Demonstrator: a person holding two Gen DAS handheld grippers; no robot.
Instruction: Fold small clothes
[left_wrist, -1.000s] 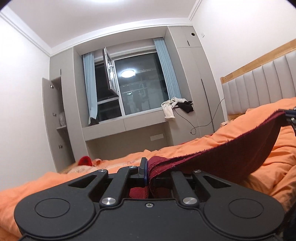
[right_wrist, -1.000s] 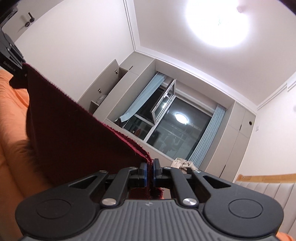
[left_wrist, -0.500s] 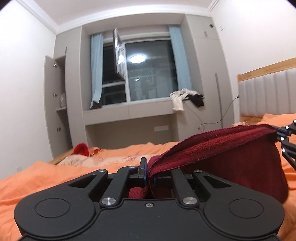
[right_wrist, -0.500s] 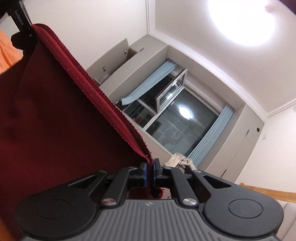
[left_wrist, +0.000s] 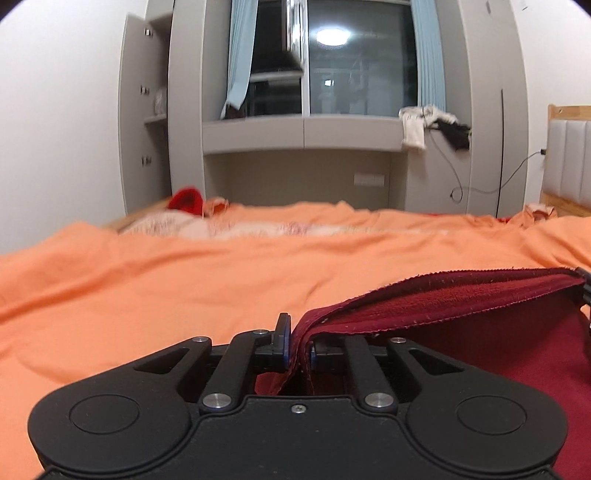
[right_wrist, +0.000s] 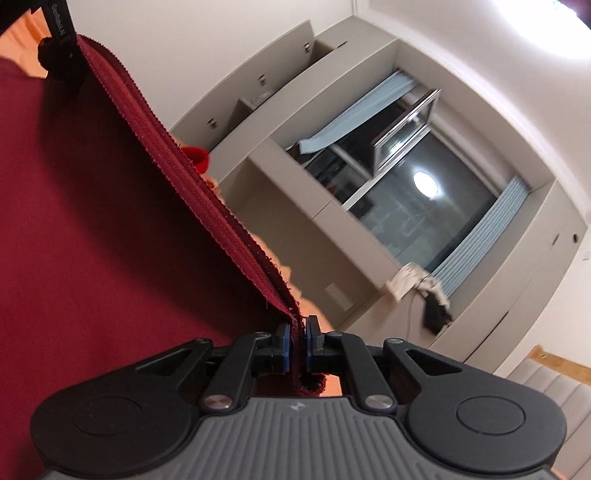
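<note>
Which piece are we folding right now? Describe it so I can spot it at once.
Start at the orange bedspread covering the bed. Near its front right lies a dark red garment, its hemmed edge stretched between the left gripper and the right gripper. It is far darker than the small bright red item at the bed's far end.

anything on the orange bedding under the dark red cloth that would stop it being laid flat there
Nothing visible does. The orange bedding beside and ahead of the dark red cloth is bare; the red item lies far off at the bed's edge. The bedding directly under the cloth is hidden.
</note>
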